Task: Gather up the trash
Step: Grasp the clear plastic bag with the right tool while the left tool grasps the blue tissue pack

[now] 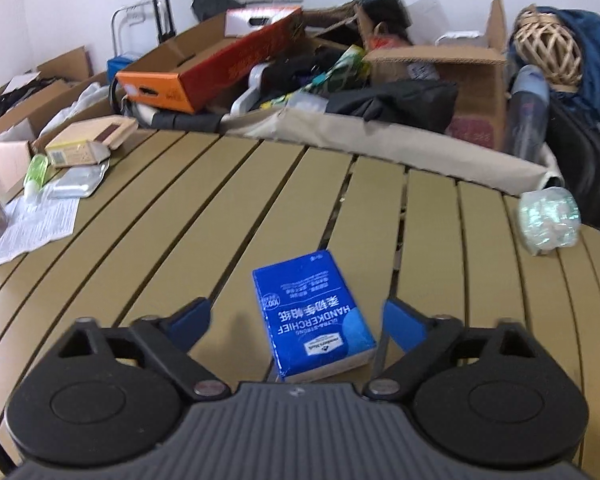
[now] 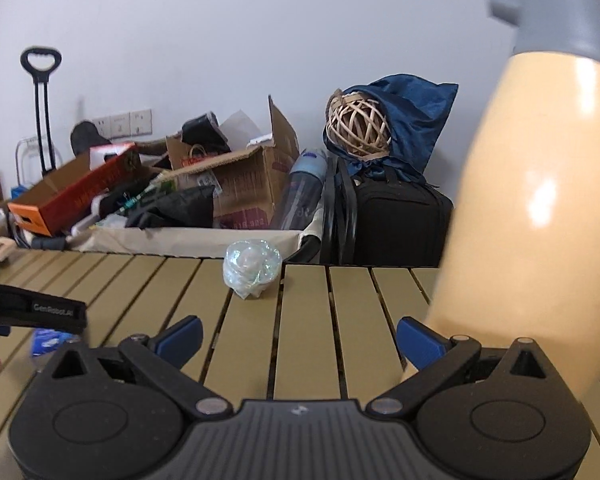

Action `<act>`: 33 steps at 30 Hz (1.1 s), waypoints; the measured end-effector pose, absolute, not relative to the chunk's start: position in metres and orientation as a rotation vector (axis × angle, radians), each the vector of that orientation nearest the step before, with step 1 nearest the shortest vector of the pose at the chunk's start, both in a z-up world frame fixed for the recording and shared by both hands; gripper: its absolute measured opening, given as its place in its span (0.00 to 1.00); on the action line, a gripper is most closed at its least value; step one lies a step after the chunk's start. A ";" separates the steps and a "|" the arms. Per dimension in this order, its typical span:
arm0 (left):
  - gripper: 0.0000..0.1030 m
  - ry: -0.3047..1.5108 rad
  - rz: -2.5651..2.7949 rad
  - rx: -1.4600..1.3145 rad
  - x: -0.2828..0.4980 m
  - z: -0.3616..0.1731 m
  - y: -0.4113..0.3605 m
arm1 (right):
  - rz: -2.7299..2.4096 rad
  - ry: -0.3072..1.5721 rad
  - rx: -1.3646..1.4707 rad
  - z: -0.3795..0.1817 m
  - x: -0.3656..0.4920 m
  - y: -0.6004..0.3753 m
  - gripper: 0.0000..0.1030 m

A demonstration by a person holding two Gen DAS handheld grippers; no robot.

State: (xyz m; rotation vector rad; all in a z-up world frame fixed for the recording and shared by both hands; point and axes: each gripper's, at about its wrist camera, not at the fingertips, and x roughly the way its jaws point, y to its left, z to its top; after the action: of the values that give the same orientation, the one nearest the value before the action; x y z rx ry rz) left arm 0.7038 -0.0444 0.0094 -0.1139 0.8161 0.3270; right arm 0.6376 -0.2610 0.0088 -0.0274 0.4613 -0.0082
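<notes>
1. We work at a tan slatted table (image 1: 148, 216) under a white wall; behind its far edge stands a heap of cardboard boxes (image 1: 440, 68), an orange carton (image 1: 204, 68), a dark blue cloth bag (image 2: 412, 120) over a woven rattan ball (image 2: 358, 126), and a black bag (image 2: 396, 224).
2. A tall cream bottle (image 2: 528, 200) with a grey band rises close at the right of our right view.
3. A printed paper sheet (image 1: 32, 224) lies at the table's left, too blurred to read.
4. The blue tissue pack (image 1: 314, 316), printed "HANDKERCHIEF" upside down to us, lies flat on the slats between the blue fingers of our left gripper (image 1: 300, 320), angled down at it. The jaws stand apart, touching nothing.
5. A crumpled clear plastic wad (image 2: 252, 272) sits near the far table edge, ahead of our right gripper (image 2: 298, 338), whose jaws stand wide and empty.
6. A strap in the right view reads "GenRobot.AI" (image 2: 54, 312).
</notes>
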 end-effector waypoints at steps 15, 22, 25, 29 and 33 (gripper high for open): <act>0.50 0.844 0.270 -0.099 0.711 0.002 -0.031 | 0.003 0.477 -0.027 -0.009 0.675 -0.237 1.00; 0.50 0.730 0.251 -0.058 0.702 0.036 0.002 | -0.004 0.484 0.005 -0.004 0.715 -0.229 1.00; 0.50 0.662 0.260 -0.021 0.700 0.051 0.017 | -0.005 0.495 0.035 -0.005 0.737 -0.226 1.00; 0.50 0.607 0.263 -0.005 0.701 0.061 0.039 | -0.043 0.497 0.050 -0.008 0.767 -0.220 1.00; 0.50 0.564 0.257 0.002 0.705 0.064 0.055 | -0.067 0.526 0.042 -0.014 0.795 -0.215 1.00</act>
State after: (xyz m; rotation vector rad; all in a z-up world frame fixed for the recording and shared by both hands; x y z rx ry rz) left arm 0.7050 0.0549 0.0638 0.0020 0.5641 0.2574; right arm 0.7949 -0.2154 -0.0140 0.0423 0.5260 -0.0667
